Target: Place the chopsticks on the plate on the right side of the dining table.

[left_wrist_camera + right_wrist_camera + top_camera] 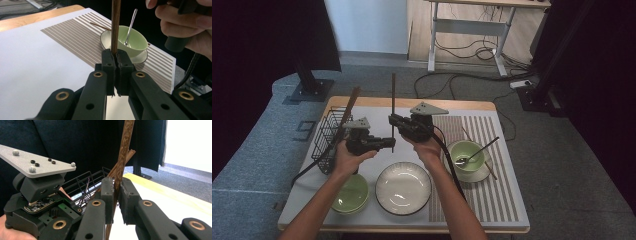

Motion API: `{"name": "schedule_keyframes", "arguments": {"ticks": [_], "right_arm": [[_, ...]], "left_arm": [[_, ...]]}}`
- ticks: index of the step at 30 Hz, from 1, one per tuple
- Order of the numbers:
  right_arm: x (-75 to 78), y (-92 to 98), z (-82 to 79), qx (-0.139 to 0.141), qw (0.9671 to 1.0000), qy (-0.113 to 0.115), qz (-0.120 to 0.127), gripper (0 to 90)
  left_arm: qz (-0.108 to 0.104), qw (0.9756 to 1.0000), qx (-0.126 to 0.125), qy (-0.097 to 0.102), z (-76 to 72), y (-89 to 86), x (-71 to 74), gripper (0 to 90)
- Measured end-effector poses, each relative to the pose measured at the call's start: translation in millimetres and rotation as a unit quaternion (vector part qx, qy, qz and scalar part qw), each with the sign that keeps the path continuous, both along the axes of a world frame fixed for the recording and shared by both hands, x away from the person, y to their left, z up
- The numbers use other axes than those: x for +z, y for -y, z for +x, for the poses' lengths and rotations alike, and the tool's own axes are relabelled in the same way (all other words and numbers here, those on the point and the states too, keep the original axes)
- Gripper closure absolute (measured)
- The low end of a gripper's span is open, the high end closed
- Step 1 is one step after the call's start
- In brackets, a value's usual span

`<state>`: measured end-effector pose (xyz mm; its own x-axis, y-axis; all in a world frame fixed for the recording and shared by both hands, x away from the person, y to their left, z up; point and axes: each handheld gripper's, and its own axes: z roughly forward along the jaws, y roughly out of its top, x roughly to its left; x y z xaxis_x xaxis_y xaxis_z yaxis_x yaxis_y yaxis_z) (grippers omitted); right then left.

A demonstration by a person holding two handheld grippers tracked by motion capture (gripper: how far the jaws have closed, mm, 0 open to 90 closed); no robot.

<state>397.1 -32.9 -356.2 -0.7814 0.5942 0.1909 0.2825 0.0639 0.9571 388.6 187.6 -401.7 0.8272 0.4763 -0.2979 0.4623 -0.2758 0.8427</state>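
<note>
L gripper (pixel 384 143) clamped on upright chopstick (pixel 393 107), R gripper (pixel 394 121) pinching same stick, wire basket (pixel 328 135) at 9 o'clock

Even, soft light on the desk (pixel 362 210), dark curtains either side up top. Glare off the white plate (pixel 403 188). Right gripper view: bright window wash, nearby jaws soft, slightly blurred.

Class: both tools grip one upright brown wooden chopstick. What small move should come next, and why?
Probably open the right tool: the left tool is clamped on the dark brown wooden chopstick, so it could carry it alone, perhaps to the black wire basket.
</note>
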Motion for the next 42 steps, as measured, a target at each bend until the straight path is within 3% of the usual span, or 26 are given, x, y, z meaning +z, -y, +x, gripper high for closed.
{"name": "schedule_keyframes", "arguments": {"ticks": [4,7,15,29,34,36,42], "right_arm": [[0.0,1.0,0.2,-0.001,1.0,0.002,-0.006,79.4],[0.6,2.9,0.9,-0.016,0.9997,0.01,-0.015,68.6],[-0.2,4.7,0.3,-0.057,0.9975,0.018,-0.037,53.8],[-11.1,14.6,3.7,-0.068,0.9966,-0.009,-0.044,48.7],[-7.8,21.0,1.1,-0.074,0.9963,-0.001,-0.043,48.5],[-3.1,27.1,-0.9,-0.077,0.9966,0.003,-0.03,48.5],[4.7,31.0,-0.4,-0.089,0.9954,0.008,-0.035,48.5]], "left_arm": [[0.004,1.0,-0.004,-0.004,-0.9,-0.7,0.4,86.8],[0.01,0.9999,-0.006,-0.004,-2.9,-3.2,2.5,86.8],[0.01,0.9998,-0.007,-0.014,-4.4,-8.7,1.8,86.8],[0.019,0.9994,-0.011,-0.026,-2.5,-12.2,-3.1,86.8],[0.016,0.9992,-0.004,-0.036,1.1,-14.0,-6.2,86.8],[0.017,0.9991,-0.002,-0.038,1.6,-13.8,-7.0,86.8],[0.025,0.999,-0.008,-0.037,0.6,-11.4,-9.8,86.8]]}}
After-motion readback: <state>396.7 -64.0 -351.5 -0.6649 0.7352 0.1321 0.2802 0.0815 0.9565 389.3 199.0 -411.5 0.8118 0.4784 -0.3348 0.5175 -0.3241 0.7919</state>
